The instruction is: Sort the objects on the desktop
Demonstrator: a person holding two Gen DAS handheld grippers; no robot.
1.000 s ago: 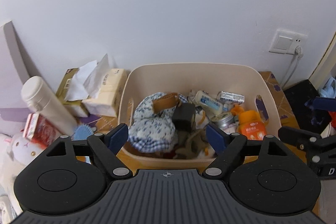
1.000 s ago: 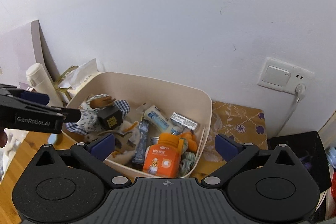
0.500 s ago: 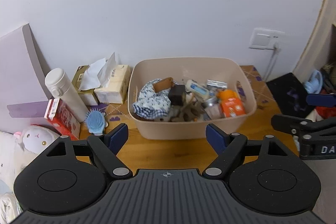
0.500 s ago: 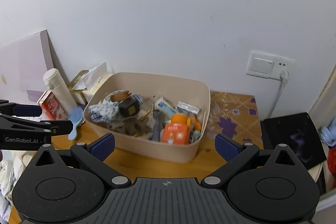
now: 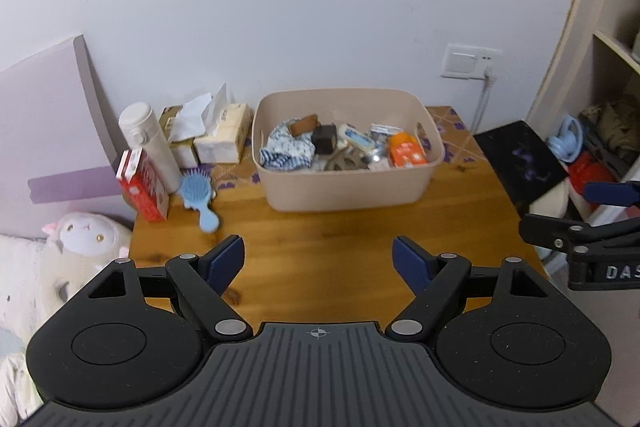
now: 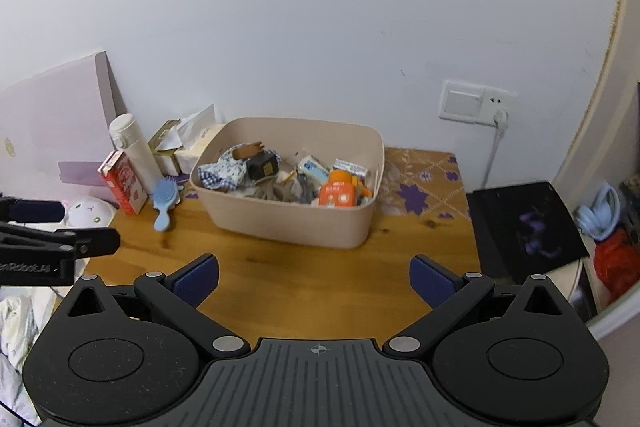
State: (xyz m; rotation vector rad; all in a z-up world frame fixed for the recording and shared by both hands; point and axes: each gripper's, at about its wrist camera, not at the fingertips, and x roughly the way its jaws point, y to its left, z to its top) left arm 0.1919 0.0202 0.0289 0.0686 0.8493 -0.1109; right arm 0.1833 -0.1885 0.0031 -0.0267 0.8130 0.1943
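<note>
A beige bin (image 5: 348, 187) (image 6: 288, 223) stands at the back of the wooden desk (image 5: 340, 259), filled with a blue checked cloth (image 5: 286, 149), a dark box (image 5: 323, 139), an orange bottle (image 5: 406, 153) (image 6: 338, 193) and other small items. My left gripper (image 5: 318, 259) is open and empty, well in front of the bin. My right gripper (image 6: 314, 279) is open and empty, also well back from the bin. Each gripper shows at the edge of the other's view.
Left of the bin are a blue hairbrush (image 5: 198, 197) (image 6: 164, 201), a red carton (image 5: 142, 187), a white flask (image 5: 150, 141) and tissue packs (image 5: 216, 135). A plush toy (image 5: 90, 239) lies off the desk's left edge. A black pad (image 6: 524, 227) and shelves are on the right.
Both grippers have drawn back and up from just over the bin; the whole desk now shows. Both stayed open and empty.
</note>
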